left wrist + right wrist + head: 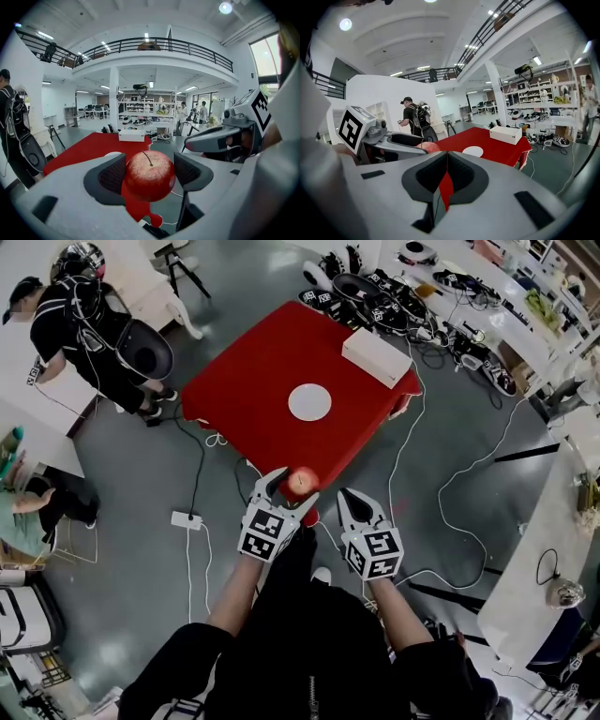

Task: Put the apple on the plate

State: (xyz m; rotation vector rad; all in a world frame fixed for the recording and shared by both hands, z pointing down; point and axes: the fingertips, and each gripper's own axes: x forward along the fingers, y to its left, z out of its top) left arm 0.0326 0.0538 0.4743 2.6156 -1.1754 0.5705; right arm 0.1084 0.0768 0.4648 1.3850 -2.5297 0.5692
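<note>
One apple (149,174) is pinched in my left gripper (293,487); my right gripper (446,164) is squeezed together, holding nothing.

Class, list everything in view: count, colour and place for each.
Table: one, red, mid-floor.
Plate: one, white, centre of table.
Box: one, white, table's far right corner.
Apple: one, red, held in the air at table's near corner.
Power strip: one, white, floor left of table.
Bystander: one, dark clothes, standing far left.
Left gripper: one, grey, jaws shut on the apple.
Right gripper: one, grey, jaws together, empty.
</note>
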